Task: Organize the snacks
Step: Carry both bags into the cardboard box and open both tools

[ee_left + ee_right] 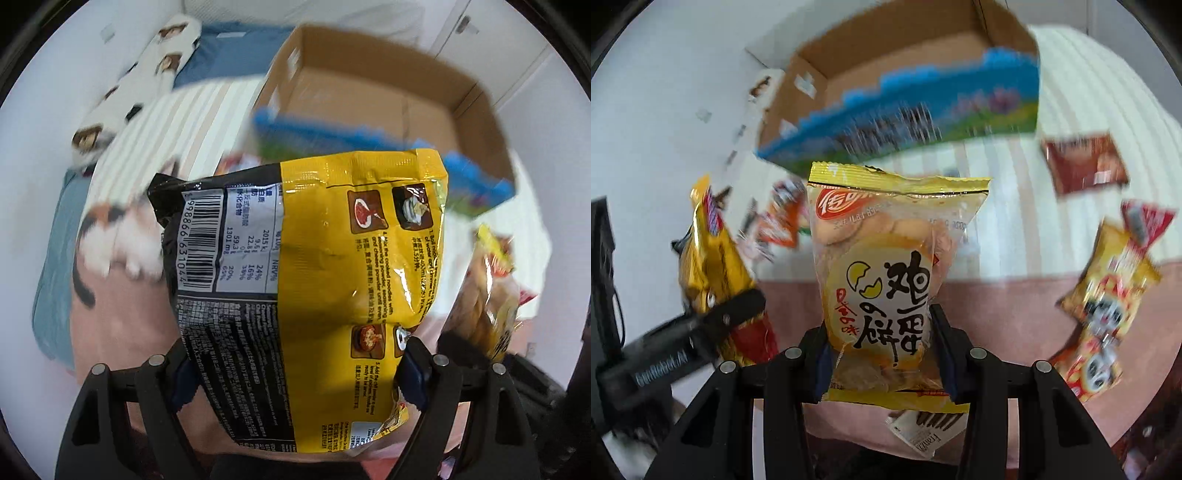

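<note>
- Your left gripper (295,373) clamps a yellow-and-black noodle packet (314,266), its back with barcode and cooking steps facing you.
- Past the packet's top stands an open cardboard box (373,92), a blurred blue-edged bag (373,144) in front of it.
- At the right edge hangs a clear-and-yellow biscuit bag (487,295).
- Underneath lies striped and pink bedding (122,314).

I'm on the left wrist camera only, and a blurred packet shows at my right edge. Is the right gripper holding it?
Observer: Yes. The right gripper is shut on an egg-cookie packet, jaws pressing its lower half.
Operator: Any loose snacks on that side?
Observer: A brown packet lies on the striped cloth.
Operator: Anything beneath the cookies?
Observer: A small white wrapper lies on the pink cloth.
</note>
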A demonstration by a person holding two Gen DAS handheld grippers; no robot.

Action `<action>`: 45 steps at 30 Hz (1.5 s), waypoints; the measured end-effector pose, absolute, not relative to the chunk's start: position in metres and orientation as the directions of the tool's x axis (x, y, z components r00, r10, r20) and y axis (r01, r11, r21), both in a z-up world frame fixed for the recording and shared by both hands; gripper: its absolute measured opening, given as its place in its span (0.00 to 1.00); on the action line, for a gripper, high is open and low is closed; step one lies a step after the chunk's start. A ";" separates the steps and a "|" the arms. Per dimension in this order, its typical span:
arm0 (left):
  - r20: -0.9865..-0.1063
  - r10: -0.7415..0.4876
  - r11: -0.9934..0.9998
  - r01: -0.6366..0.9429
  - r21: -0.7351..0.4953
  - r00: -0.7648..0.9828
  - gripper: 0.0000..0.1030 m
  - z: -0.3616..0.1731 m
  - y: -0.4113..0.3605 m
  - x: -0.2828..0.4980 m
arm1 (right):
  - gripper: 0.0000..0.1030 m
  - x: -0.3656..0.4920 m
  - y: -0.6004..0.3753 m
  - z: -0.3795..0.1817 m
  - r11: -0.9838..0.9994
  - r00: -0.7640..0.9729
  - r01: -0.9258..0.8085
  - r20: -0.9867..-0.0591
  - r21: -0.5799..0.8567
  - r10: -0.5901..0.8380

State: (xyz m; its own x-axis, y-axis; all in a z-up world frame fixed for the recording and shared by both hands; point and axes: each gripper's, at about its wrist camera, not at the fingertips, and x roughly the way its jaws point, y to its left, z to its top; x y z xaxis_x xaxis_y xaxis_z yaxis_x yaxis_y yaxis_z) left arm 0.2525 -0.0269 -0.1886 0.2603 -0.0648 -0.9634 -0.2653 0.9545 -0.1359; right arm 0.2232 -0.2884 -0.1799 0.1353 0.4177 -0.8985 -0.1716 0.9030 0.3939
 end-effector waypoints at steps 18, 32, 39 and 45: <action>-0.967 -0.140 0.977 -0.128 -0.170 0.211 0.82 -0.182 -0.007 0.515 | 0.47 0.440 -0.269 -0.144 0.941 0.251 -0.181 -0.912 0.285 0.324; -0.984 -0.173 0.980 -0.098 -0.176 0.036 0.82 -0.247 -0.036 0.581 | 0.47 0.542 -0.248 -0.228 0.964 0.159 -0.180 -0.961 0.198 0.227; -0.984 -0.175 0.979 -0.104 -0.177 0.034 0.94 -0.258 -0.040 0.579 | 0.88 0.569 -0.257 -0.249 0.967 0.117 -0.182 -0.972 0.180 0.203; -0.980 -0.181 0.975 -0.120 -0.189 0.081 0.94 -0.239 -0.034 0.564 | 0.93 0.569 -0.265 -0.249 0.970 0.112 -0.183 -0.977 0.157 0.180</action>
State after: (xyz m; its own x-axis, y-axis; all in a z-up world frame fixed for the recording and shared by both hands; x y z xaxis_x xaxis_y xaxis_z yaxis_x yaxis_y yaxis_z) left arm 0.5643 -0.0343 -0.2390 0.0812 -0.1805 -0.9802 -0.1200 0.9745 -0.1894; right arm 0.5688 -0.2654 -0.2489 0.1119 0.1796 -0.9774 -0.1831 0.9704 0.1573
